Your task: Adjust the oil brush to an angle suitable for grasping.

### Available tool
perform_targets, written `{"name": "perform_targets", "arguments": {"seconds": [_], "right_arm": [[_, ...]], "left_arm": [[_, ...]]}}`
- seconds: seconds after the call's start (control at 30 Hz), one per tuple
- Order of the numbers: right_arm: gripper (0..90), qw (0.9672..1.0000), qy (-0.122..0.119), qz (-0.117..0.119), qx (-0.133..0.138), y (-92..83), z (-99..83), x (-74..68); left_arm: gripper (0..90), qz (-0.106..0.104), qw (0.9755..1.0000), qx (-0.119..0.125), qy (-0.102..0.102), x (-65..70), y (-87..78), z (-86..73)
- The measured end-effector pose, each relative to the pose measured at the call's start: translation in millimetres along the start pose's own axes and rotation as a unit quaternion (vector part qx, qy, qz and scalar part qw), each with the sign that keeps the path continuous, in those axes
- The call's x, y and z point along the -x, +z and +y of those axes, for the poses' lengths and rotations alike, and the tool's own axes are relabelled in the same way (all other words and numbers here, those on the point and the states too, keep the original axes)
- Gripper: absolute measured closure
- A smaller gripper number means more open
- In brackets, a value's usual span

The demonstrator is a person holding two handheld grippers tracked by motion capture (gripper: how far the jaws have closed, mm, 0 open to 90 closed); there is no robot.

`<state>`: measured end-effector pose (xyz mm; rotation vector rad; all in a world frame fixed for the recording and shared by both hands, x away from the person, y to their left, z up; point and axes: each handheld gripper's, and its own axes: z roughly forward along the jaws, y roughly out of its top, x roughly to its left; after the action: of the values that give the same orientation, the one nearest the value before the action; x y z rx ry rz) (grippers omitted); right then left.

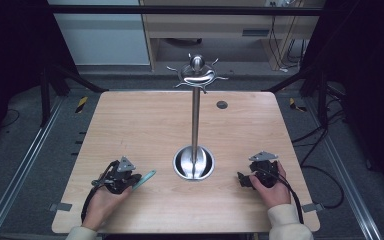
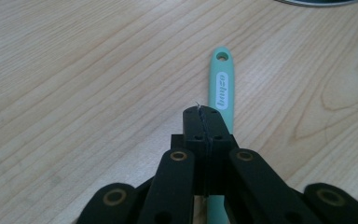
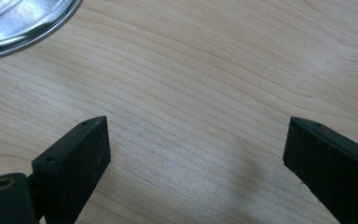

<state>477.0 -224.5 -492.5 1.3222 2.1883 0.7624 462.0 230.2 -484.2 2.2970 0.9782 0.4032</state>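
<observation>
Left hand-held gripper (image 2: 204, 122) clamped on teal handle (image 2: 221, 84) | right hand-held gripper (image 3: 196, 154) apart (idle) | we judge hanging on stand (image 1: 195, 120) remains

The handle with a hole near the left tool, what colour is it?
Mint green handle with white lettering; the left gripper view shows it best.

Resting on a light wooden table (image 1: 145, 120): steel stand's round base (image 1: 193, 163) near the front centre; teal handle (image 1: 145, 179) lying left of it.

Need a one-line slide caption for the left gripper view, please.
Left gripper, black jaws closed, over a mint-green plastic handle with a hanging hole lying on the light wooden table.
</observation>
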Motion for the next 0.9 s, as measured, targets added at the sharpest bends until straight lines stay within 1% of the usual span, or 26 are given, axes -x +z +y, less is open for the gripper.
{"name": "perform_targets", "arguments": {"seconds": [0.03,0.07,0.1,0.17,0.2,0.23,0.27,0.3,0.33,0.37,0.4,0.43,0.47,0.5,0.53,0.57,0.6,0.63,0.67,0.7,0.8,0.83,0.87,0.9], "right_arm": [[8.0,1.0000,0.001,0.001,0.001,-0.1,0.1,-0.1],[8.0,1.0000,0.001,0.001,0.001,-0.1,0.1,-0.1],[7.9,1.0000,0.001,0.002,0.003,-0.6,0.2,0.0],[7.9,1.0000,0.001,0.003,0.003,-0.7,0.2,-0.2],[7.9,1.0000,0.000,0.003,0.002,-0.6,0.2,-0.3],[7.9,1.0000,0.000,0.003,0.002,-0.6,0.2,-0.3],[8.0,1.0000,0.001,0.004,0.001,-0.9,0.4,-0.5],[8.0,1.0000,0.001,0.004,0.001,-0.9,0.4,-0.5],[7.9,1.0000,0.001,0.003,0.003,-1.2,0.7,-0.7],[8.0,1.0000,0.001,0.003,0.004,-1.5,0.8,-0.7],[7.9,1.0000,-0.001,0.003,0.004,-1.7,0.9,-0.7],[7.9,1.0000,-0.001,0.003,0.004,-1.7,0.9,-0.7],[8.0,1.0000,-0.001,0.004,0.005,-1.7,1.0,-0.8],[8.0,1.0000,-0.001,0.004,0.005,-1.7,1.0,-0.8],[8.0,1.0000,-0.001,0.005,0.005,-1.9,1.2,-1.1],[8.0,1.0000,-0.001,0.005,0.006,-2.0,1.3,-1.1],[7.9,1.0000,-0.002,0.005,0.006,-2.1,1.3,-1.0],[8.0,1.0000,-0.002,0.006,0.006,-2.1,1.3,-1.1],[8.0,1.0000,-0.002,0.006,0.006,-2.1,1.3,-1.1],[8.0,1.0000,-0.002,0.006,0.006,-2.1,1.3,-1.1],[7.9,1.0000,0.000,0.005,0.005,-2.3,1.5,-1.4],[7.9,1.0000,0.000,0.005,0.005,-2.4,1.5,-1.6],[8.0,1.0000,0.000,0.006,0.006,-2.5,1.5,-1.6],[8.0,1.0000,0.000,0.006,0.006,-2.5,1.5,-1.6]], "left_arm": [[90.0,0.002,1.0000,0.004,0.005,1.3,-3.6,2.8],[90.0,0.002,1.0000,0.004,0.005,1.3,-3.6,2.8],[90.0,0.008,0.9999,0.006,0.010,3.5,-8.7,6.7],[90.0,0.013,0.9998,0.000,0.012,5.2,-13.9,9.7],[90.0,0.013,0.9998,0.000,0.012,5.2,-13.9,9.7],[90.0,0.017,0.9997,-0.006,0.014,5.8,-16.2,11.0],[90.0,0.021,0.9995,-0.020,0.013,6.7,-19.7,13.1],[89.5,0.021,0.9995,-0.020,0.013,6.7,-19.7,13.1],[88.7,0.023,0.9993,-0.026,0.014,7.4,-21.1,14.2],[87.5,0.022,0.9985,-0.047,0.018,8.6,-23.7,17.3],[86.1,0.020,0.9980,-0.057,0.020,9.2,-25.1,19.1],[84.7,0.020,0.9980,-0.057,0.020,9.2,-25.1,19.1],[82.8,0.019,0.9974,-0.066,0.020,9.8,-26.7,20.8],[82.8,0.015,0.9968,-0.075,0.022,9.7,-28.1,22.6],[79.5,0.010,0.9954,-0.093,0.023,9.4,-30.5,25.4],[78.2,0.009,0.9946,-0.100,0.026,9.0,-31.2,26.5],[77.6,0.009,0.9946,-0.100,0.026,9.0,-31.2,26.5],[76.6,0.009,0.9941,-0.105,0.025,8.8,-31.8,27.0],[75.8,0.004,0.9929,-0.116,0.023,8.0,-32.4,27.8],[75.3,0.004,0.9929,-0.116,0.023,8.0,-32.4,27.8],[73.6,-0.004,0.9907,-0.135,0.021,8.4,-30.8,27.6],[71.7,-0.004,0.9888,-0.147,0.025,8.9,-29.5,27.0],[71.7,-0.004,0.9888,-0.147,0.025,8.9,-29.5,27.0],[71.7,-0.004,0.9883,-0.150,0.025,8.9,-29.2,26.8]]}}
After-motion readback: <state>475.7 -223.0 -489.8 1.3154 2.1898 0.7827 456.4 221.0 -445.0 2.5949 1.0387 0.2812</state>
